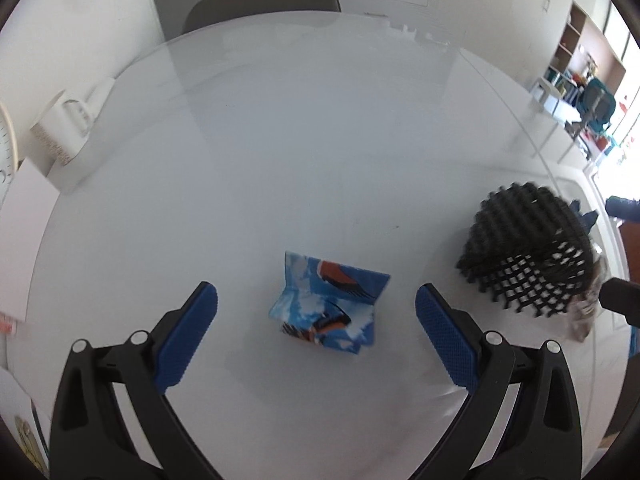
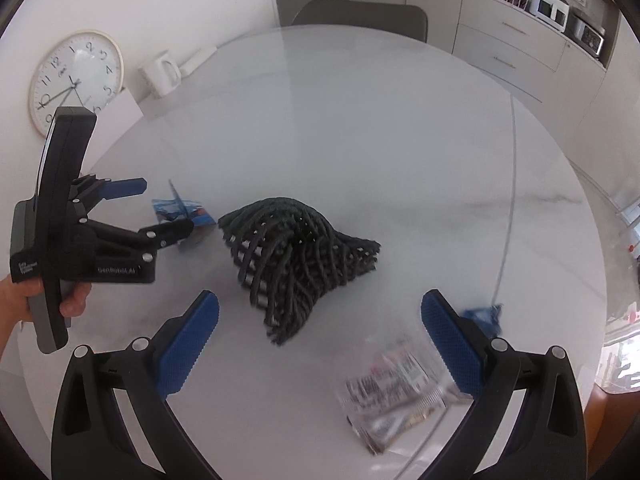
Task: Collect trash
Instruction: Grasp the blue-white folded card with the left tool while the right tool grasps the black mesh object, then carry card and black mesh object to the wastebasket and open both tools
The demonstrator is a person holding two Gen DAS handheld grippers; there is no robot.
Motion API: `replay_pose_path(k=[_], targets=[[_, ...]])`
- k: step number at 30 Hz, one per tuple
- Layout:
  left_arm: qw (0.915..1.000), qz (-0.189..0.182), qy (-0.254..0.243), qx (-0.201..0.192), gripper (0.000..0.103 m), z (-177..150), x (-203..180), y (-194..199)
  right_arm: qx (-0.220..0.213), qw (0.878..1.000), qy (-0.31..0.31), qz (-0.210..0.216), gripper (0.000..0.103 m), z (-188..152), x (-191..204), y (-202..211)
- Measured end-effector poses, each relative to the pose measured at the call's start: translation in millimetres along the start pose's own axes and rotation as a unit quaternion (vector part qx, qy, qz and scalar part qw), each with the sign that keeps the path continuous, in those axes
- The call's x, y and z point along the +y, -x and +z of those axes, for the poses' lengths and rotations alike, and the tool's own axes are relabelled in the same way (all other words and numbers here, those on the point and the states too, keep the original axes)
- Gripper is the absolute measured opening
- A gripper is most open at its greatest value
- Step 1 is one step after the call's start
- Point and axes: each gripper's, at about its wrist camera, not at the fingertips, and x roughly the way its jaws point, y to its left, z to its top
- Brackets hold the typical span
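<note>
The left gripper [image 1: 316, 316] hangs wide open around a blue wrapper [image 1: 328, 304]. The right gripper [image 2: 320, 324] gapes empty near a black net basket [image 2: 296, 256].

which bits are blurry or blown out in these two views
Left wrist: the black mesh bag is motion-smeared, the window at far right overexposed; the blue wrapper stays fairly sharp. Right wrist: the silver wrapper is heavily blurred; the table looks hazy.

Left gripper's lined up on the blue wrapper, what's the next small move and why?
Probably ease the left gripper forward and down, then close. Its jaws stand wide open on either side of the blue wrapper, which lies loose on the table, apart from the black mesh basket, and neither finger touches it.
</note>
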Motion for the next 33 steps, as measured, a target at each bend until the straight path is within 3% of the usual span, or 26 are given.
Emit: replay_pose_path(k=[1, 3, 4, 5, 6, 8, 9, 10, 11, 17, 24, 33], targets=[[1.0000, 0.000, -0.003, 0.002, 0.090, 0.8, 1.2, -4.3, 0.002, 1.000, 0.004, -0.004, 0.101, 2.9, 2.8, -6.0], [0.9999, -0.008, -0.004, 0.014, 0.068, -0.2, 1.3, -12.5, 0.008, 1.000, 0.013, -0.013, 0.101, 7.2, 8.4, -16.4], [0.9998, -0.010, -0.003, 0.018, 0.062, -1.5, 0.7, -14.5, 0.009, 1.000, 0.016, -0.014, 0.100, 8.6, 10.8, -19.4], [0.9997, -0.014, -0.003, 0.020, 0.052, -3.4, 0.5, -16.5, 0.009, 1.000, 0.020, -0.015, 0.093, 10.1, 13.0, -22.1], [0.9996, -0.015, -0.004, 0.023, 0.049, -4.6, 0.0, -18.9, 0.013, 1.000, 0.022, -0.015, 0.087, 11.5, 14.4, -24.1], [0.9998, -0.012, -0.007, 0.016, 0.049, -5.7, -0.5, -17.3, 0.027, 0.999, 0.020, -0.007, 0.052, 13.9, 16.0, -29.7], [0.9998, -0.012, -0.008, 0.012, 0.049, -5.9, -1.1, -17.5, 0.032, 0.999, 0.011, 0.002, 0.044, 15.1, 15.0, -30.6], [0.9998, -0.013, -0.008, 0.009, 0.049, -6.2, -2.0, -14.5, 0.032, 0.999, 0.005, 0.008, 0.027, 15.5, 14.6, -29.7], [0.9999, -0.014, -0.006, 0.007, 0.049, -6.7, -2.4, -11.4, 0.030, 0.999, -0.002, 0.013, 0.024, 15.7, 14.3, -27.2], [0.9998, -0.011, 0.018, -0.005, 0.049, -9.2, -4.7, 25.8, -0.005, 0.999, -0.017, 0.040, 0.023, 12.8, 19.3, 13.0], [0.9982, -0.002, 0.060, -0.001, 0.049, -33.6, -30.8, 92.3, -0.054, 0.996, -0.033, 0.061, 0.023, -19.6, 15.9, 99.9], [0.9987, -0.020, 0.046, -0.013, 0.049, -85.8, -109.5, 176.4, -0.063, 0.994, -0.062, 0.063, 0.023, -122.0, -15.4, 185.9]])
